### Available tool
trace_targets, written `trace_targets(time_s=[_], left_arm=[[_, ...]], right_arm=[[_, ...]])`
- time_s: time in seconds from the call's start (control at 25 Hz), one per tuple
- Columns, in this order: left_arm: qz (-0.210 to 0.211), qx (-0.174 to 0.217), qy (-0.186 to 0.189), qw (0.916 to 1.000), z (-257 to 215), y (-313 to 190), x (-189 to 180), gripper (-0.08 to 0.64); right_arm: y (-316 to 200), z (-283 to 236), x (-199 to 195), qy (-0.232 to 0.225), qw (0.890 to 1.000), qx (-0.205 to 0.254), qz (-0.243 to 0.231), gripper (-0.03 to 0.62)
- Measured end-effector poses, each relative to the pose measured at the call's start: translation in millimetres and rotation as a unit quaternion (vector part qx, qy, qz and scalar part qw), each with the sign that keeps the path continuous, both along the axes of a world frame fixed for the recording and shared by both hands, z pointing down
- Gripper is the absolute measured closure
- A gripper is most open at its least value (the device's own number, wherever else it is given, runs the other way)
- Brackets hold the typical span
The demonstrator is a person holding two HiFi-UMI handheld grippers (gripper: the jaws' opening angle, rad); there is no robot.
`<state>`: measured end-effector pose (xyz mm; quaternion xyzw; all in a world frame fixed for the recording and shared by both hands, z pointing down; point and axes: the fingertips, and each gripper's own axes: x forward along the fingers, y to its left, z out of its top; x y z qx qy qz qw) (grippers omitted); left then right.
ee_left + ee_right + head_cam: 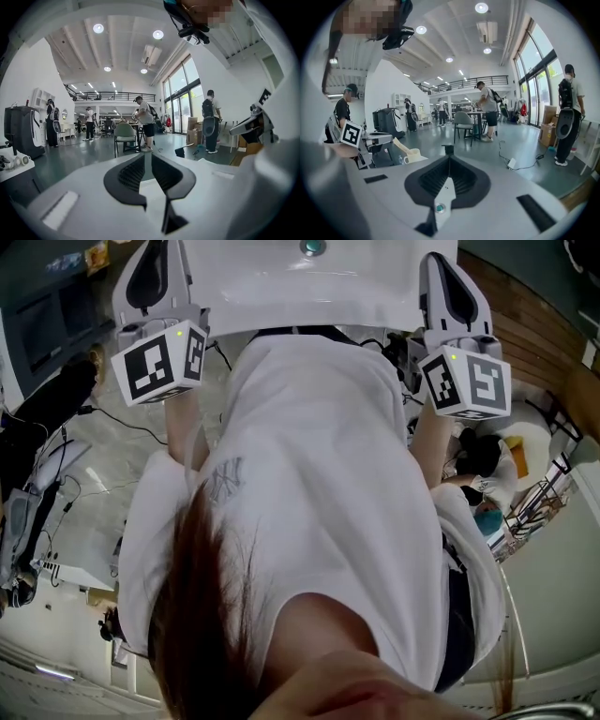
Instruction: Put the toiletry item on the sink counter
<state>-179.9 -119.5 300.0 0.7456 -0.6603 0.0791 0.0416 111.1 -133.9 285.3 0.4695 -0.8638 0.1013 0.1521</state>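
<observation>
Head view: left gripper [155, 282], right gripper [455, 292] level over sink [281, 292], empty, likely between grasps; left jaws slightly apart, right together

A tall white hall: round ceiling lights [98, 28], tall windows [182, 98] on the right, a railed balcony [112, 96] at the back, glossy grey floor [75, 157], a green chair [124, 133] by a table [474, 113]

Open lab hall: high ceiling lights [98, 28], mezzanine railing [114, 96], tall windows [183, 99], cardboard boxes [193, 131].
</observation>
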Motion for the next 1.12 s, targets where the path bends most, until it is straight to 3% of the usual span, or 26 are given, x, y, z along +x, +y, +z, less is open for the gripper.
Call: trace_targets(time_s=[0.16, 0.44, 0.68, 0.88, 1.12], left_arm=[[0.017, 0.0, 0.014, 0.9998, -18, 1, 14, 0.508], [0.074, 0.01, -0.011, 0.9972, -43, 3, 41, 0.506], [0.107, 0.028, 0.005, 0.9939, -55, 9, 63, 0.506], [0.147, 0.019, 0.003, 0.989, -54, 10, 82, 0.506], [0.16, 0.02, 0.003, 0.9868, -65, 8, 93, 0.506]], right_arm=[[-3, -4, 1, -0.008, 1.0, 0.006, -0.003, 0.581], [-3, -12, 1, -0.016, 1.0, 0.016, -0.008, 0.581], [-3, -16, 4, -0.02, 0.999, 0.022, -0.012, 0.581], [-6, -15, 5, -0.024, 0.999, 0.023, -0.016, 0.581], [-10, -15, 2, -0.028, 0.999, 0.025, -0.022, 0.581]])
